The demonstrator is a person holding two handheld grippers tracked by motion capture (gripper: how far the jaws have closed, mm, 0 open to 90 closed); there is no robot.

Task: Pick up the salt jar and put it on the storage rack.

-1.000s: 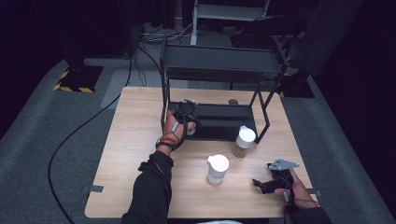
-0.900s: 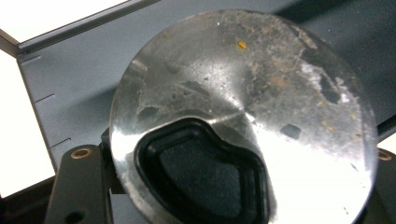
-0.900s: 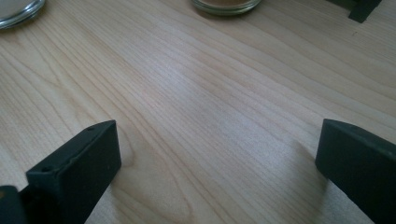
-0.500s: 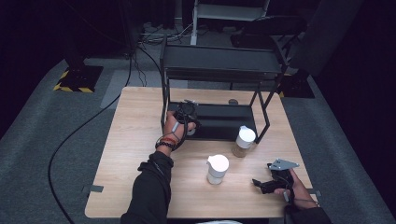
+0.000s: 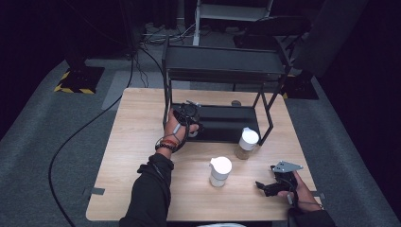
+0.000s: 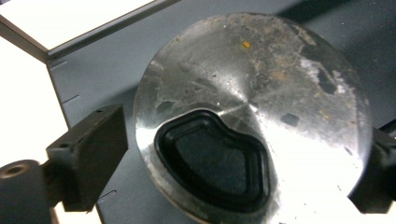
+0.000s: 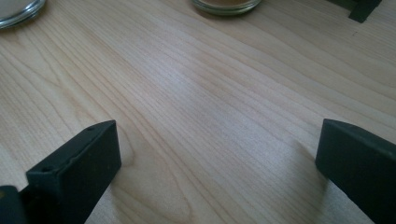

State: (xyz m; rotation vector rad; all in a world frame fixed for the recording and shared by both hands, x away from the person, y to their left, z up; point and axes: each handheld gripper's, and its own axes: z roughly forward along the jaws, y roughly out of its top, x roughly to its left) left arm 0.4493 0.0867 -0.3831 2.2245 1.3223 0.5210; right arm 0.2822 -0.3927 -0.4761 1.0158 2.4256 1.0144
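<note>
**A:** Starting nearest the person, what was the right gripper doing?

**B:** It sat low over the bare wooden table with its jaws spread wide and nothing between them. Two white-lidded jars stood beyond it, one mid-table and the other just in front of the black rack's lower shelf.

**A:** And the piece being worked on?

**B:** It was a round metal disc, scuffed and stained, with a black kidney-shaped insert set in its face. It lay on the dark shelf, near that shelf's left end.

**A:** How would it handle?

**B:** I judged it stiff and hard to damage, and probably not heavy. Bare metal with a smooth edge could slip, though. The surest hold looked to be straight across the rim at its widest, with the pads on opposite sides. The insert sat off-centre and looked too soft to grip.

**A:** And the left gripper?

**B:** Its jaws had just been opening and stood wide. The disc was between them, but the near pad showed a gap of shelf before the rim. The far pad was just at the edge, and I couldn't tell whether it touched. It read as a release, not a grip.
</note>
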